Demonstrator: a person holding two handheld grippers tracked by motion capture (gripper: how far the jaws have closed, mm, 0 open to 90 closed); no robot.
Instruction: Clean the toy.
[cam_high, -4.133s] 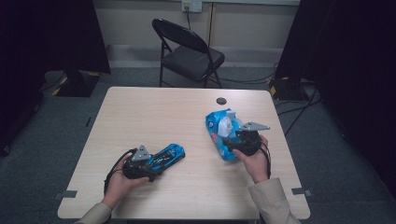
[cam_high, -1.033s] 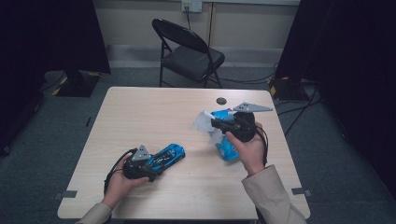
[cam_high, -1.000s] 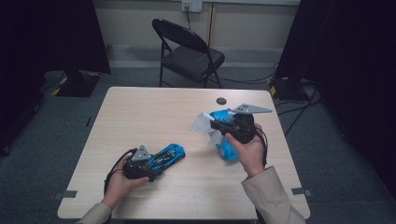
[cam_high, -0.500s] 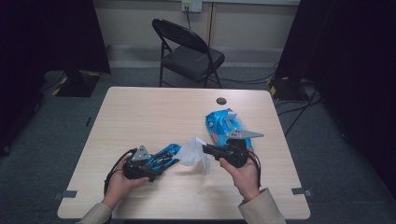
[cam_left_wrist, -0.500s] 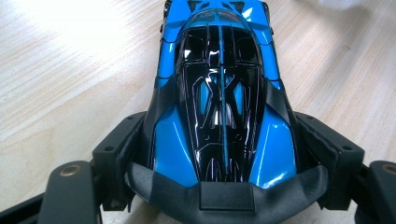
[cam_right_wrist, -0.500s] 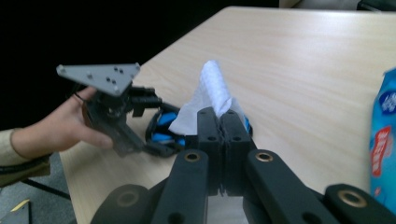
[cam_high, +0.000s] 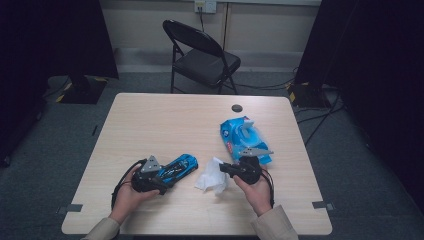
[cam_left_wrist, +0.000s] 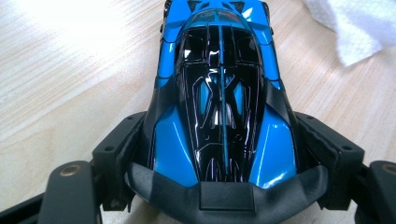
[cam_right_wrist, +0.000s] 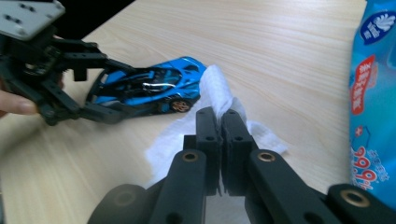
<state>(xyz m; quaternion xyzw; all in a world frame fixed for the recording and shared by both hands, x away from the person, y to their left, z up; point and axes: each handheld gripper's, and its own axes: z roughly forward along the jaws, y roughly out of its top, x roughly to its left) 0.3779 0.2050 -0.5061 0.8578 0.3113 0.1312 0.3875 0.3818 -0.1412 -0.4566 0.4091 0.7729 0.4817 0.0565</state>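
A blue and black toy car (cam_high: 181, 165) rests on the table near its front edge. My left gripper (cam_high: 161, 176) is shut on the car's rear, its jaws pressing both flanks (cam_left_wrist: 219, 93). A white wipe (cam_high: 212, 177) lies crumpled just right of the car's nose. My right gripper (cam_high: 223, 169) is shut on the wipe, its jaws pinching the wipe's upper fold (cam_right_wrist: 218, 122). The wipe (cam_right_wrist: 219, 88) spreads on the wood under the jaws and touches the car's front (cam_right_wrist: 149, 88). The blue wipes pack (cam_high: 245, 137) lies behind the right hand, flap up.
A small black round thing (cam_high: 237, 107) sits near the table's far edge. A black folding chair (cam_high: 200, 55) stands beyond the table. Bare wood stretches across the table's left and far half. Cables run on the floor at right.
My right gripper has come down and to the left from above the wipes pack, carrying the wipe, which now rests on the table by the car. The left gripper and car stayed put.
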